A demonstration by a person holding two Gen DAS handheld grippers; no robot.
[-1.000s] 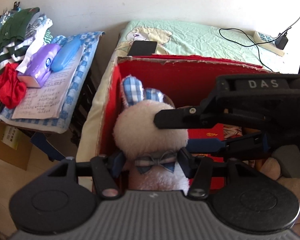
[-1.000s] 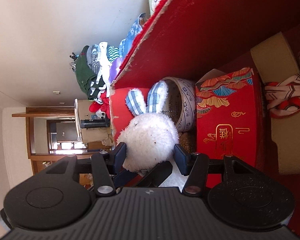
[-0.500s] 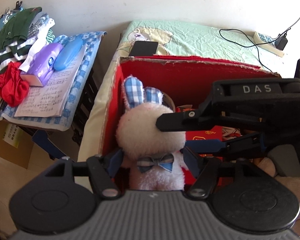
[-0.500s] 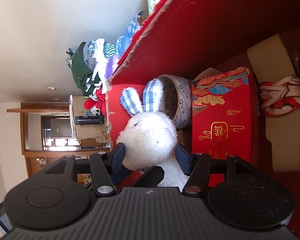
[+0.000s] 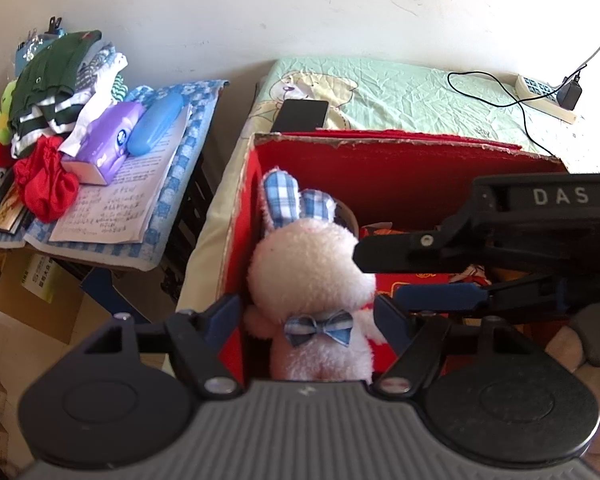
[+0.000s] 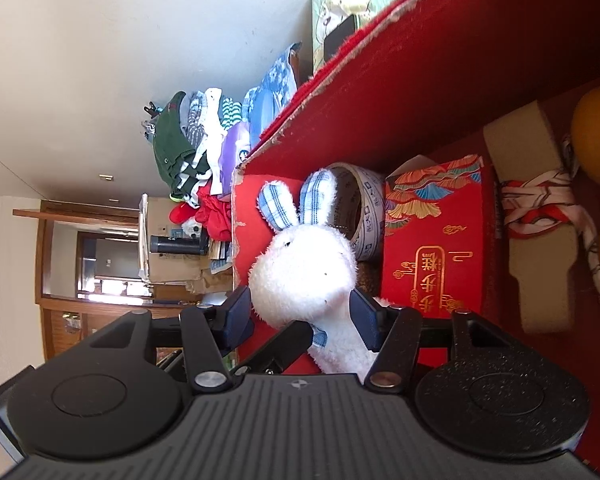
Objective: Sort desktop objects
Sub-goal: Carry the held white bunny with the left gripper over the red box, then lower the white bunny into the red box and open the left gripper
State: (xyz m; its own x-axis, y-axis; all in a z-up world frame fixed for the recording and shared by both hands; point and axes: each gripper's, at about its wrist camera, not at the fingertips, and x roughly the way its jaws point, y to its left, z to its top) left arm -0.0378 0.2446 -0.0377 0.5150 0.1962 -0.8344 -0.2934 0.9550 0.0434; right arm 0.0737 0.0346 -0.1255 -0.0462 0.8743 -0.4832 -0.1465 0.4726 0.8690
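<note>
A white plush rabbit (image 5: 308,264) with blue checked ears and a bow tie hangs upright over the left end of an open red box (image 5: 400,168). My right gripper (image 5: 380,272) reaches in from the right and is shut on the rabbit's head (image 6: 304,268); in the right wrist view both pads of the right gripper (image 6: 302,314) press its sides. My left gripper (image 5: 308,318) is open around the rabbit's body below the bow tie, with a gap showing beside its left finger.
Inside the red box (image 6: 440,92) lie a tape roll (image 6: 364,216), a red gift box (image 6: 436,248) and a beige block tied with ribbon (image 6: 540,280). A phone (image 5: 300,116) and a power strip (image 5: 540,94) sit behind. A cluttered side table (image 5: 168,208) stands left.
The left gripper's fingers have spread wider apart around the rabbit's body. The right gripper keeps its hold on the head, and the rabbit sits slightly higher over the box.
</note>
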